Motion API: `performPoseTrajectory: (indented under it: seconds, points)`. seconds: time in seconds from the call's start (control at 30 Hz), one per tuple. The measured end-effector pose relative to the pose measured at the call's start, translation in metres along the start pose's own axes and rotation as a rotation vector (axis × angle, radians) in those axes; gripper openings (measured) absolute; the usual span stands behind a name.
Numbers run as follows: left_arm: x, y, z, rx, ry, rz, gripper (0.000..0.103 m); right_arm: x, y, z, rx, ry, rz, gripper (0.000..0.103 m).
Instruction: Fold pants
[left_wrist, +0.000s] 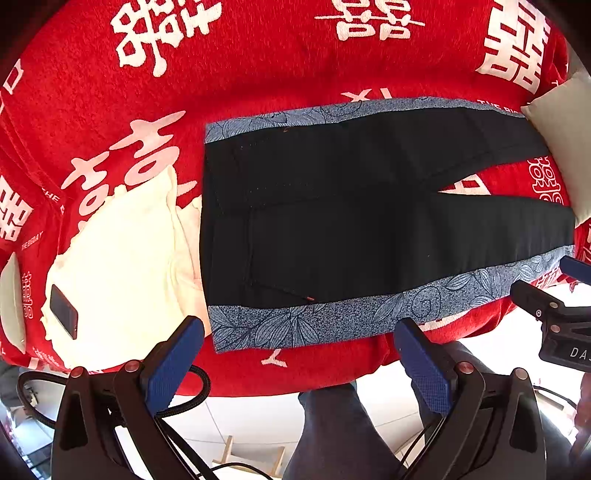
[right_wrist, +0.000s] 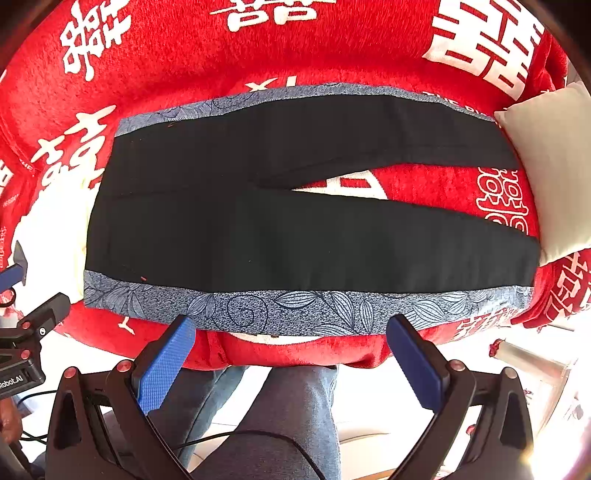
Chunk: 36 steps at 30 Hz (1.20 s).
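Black pants with blue leaf-patterned side stripes lie flat on a red blanket, waist to the left, both legs spread apart to the right. They also show in the right wrist view. My left gripper is open and empty, just short of the near stripe by the waist. My right gripper is open and empty, at the near stripe mid-leg. The right gripper also shows in the left wrist view.
A cream garment lies left of the waist with a dark phone on it. A pale cushion sits at the leg ends. The blanket's front edge drops to a white floor and the person's legs.
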<state>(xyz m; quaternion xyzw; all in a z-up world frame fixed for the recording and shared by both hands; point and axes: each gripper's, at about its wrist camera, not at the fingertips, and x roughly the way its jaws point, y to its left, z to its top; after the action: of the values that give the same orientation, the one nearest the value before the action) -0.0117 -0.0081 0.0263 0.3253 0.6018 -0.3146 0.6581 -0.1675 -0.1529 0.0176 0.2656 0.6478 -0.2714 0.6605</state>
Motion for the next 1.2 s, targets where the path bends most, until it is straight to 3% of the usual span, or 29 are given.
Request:
performPoseTrajectory:
  seconds: [0.4, 0.53, 0.7, 0.8, 0.97, 1.1, 1.2]
  points:
    - [0.001, 0.011, 0.000, -0.015, -0.016, -0.032, 0.103, -0.002, 0.012, -0.001, -0.021, -0.011, -0.039, 0.103]
    - [0.007, 0.019, -0.001, -0.034, -0.022, -0.053, 0.103, -0.005, 0.010, -0.001, 0.023, -0.030, -0.035, 0.103]
    - [0.022, 0.038, -0.005, -0.107, -0.007, -0.113, 0.103, 0.004, -0.009, -0.002, 0.185, -0.051, 0.124, 0.103]
    - [0.036, 0.043, -0.011, -0.140, 0.009, -0.116, 0.103, 0.019, -0.020, -0.008, 0.263, 0.015, 0.147, 0.103]
    - [0.059, 0.042, -0.024, -0.206, 0.008, -0.117, 0.103, 0.049, -0.039, -0.029, 0.325, 0.078, 0.262, 0.103]
    - [0.086, 0.034, -0.038, -0.302, 0.014, -0.159, 0.103, 0.080, -0.048, -0.040, 0.334, 0.095, 0.422, 0.101]
    - [0.105, 0.028, -0.048, -0.388, 0.009, -0.207, 0.103, 0.106, -0.053, -0.047, 0.350, 0.103, 0.555, 0.091]
